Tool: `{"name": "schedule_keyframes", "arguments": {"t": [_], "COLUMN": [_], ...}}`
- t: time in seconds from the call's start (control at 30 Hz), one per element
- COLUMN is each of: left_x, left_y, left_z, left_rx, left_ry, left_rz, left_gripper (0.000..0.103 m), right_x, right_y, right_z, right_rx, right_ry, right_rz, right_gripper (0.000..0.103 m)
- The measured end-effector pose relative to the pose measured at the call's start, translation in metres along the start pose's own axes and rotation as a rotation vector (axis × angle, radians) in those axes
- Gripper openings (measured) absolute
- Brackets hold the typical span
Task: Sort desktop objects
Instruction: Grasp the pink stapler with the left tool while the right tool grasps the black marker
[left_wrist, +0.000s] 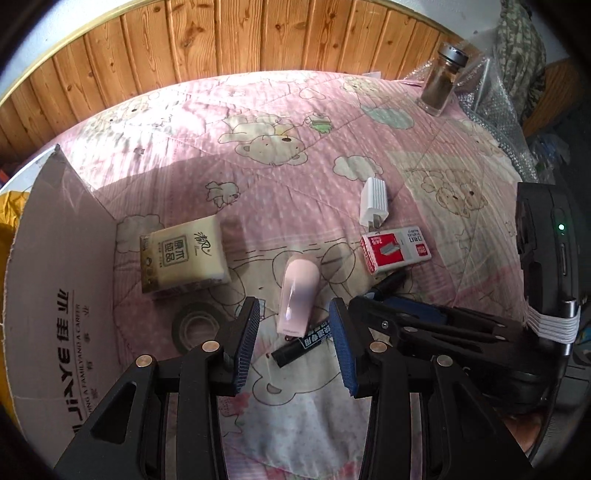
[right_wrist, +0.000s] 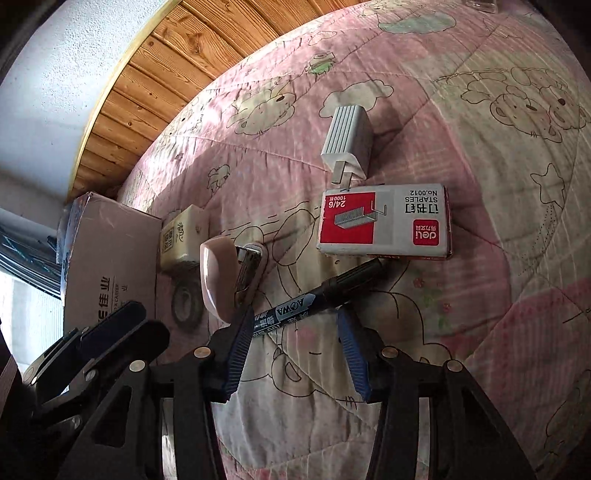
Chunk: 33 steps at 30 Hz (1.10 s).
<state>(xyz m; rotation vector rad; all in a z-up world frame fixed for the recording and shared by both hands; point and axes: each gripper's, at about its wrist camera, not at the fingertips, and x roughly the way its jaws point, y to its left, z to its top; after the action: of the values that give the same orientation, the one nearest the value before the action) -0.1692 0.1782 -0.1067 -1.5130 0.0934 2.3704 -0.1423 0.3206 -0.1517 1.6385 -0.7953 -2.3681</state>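
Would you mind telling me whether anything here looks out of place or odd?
One thing: a glass spice jar stands apart at the far edge of the pink quilt, among stationery like the staples box and marker.

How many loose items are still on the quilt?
7: tissue pack, tape roll, pink stapler, black marker, staples box, white plug, spice jar far back.

— How's the light on my feeds?
— Daylight, fairly bright. The cardboard box (left_wrist: 55, 266) throws a long shadow rightward across the quilt (left_wrist: 295, 122).
— Sharpness?
— Soft beyond the box, I think; edges bow heavily, corners vignette black.
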Motion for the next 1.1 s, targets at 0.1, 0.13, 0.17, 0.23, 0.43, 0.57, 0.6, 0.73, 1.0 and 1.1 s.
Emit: {"name": "schedule_keyframes", "arguments": {"t": [0.1, 0.13, 0.17, 0.23, 0.43, 0.57, 0.6, 0.73, 1.0, 1.1], "left_x": [0.017, 0.023, 0.028, 0.039, 0.056, 0.042, 0.036, 0.015, -0.025, -0.041], "left_y": [0.006, 0.008, 0.008, 0.011, 0.011, 0.021, 0.023, 0.040, 0.052, 0.055], "left_z": [0.005, 0.006, 0.006, 0.007, 0.005, -0.004, -0.007, -0.025, -0.060, -0.068], "left_rx": [-0.042, -0.051, -0.058, -0.079, -0.073, -0.124, -0.128, -0.207, -0.277, -0.268], "left_ry": [0.023, 0.033, 0.046, 0.063, 0.044, 0.004, -0.008, -0.018, -0.023, -0.042], "left_rz": [-0.026, -0.039, -0.050, -0.066, -0.056, -0.054, -0.040, -0.062, -0.109, -0.089], "left_gripper": [0.041, 0.041, 0.041, 0.041, 0.028, 0.027, 0.027, 0.026, 0.026, 0.026], "right_x": [-0.001, -0.002, -0.003, -0.001, -0.002, 0.000, 0.002, 0.010, 0.018, 0.022], "right_y": [-0.006, -0.005, -0.003, 0.001, -0.007, 0.000, 0.002, 0.016, 0.053, 0.073], "right_z": [0.007, 0.008, 0.009, 0.010, 0.014, 0.011, 0.011, 0.008, 0.002, -0.007], "right_rx": [0.002, -0.009, -0.032, -0.080, -0.042, -0.052, -0.056, -0.130, -0.327, -0.453], "right_ry": [-0.022, -0.026, -0.032, -0.040, -0.020, -0.002, -0.003, -0.041, -0.048, -0.032], "right_rz": [-0.029, -0.045, -0.072, -0.122, -0.081, -0.056, -0.055, -0.079, -0.085, -0.108], "right_gripper": [0.043, 0.043, 0.041, 0.037, 0.038, 0.042, 0.045, 0.055, 0.009, 0.005]}}
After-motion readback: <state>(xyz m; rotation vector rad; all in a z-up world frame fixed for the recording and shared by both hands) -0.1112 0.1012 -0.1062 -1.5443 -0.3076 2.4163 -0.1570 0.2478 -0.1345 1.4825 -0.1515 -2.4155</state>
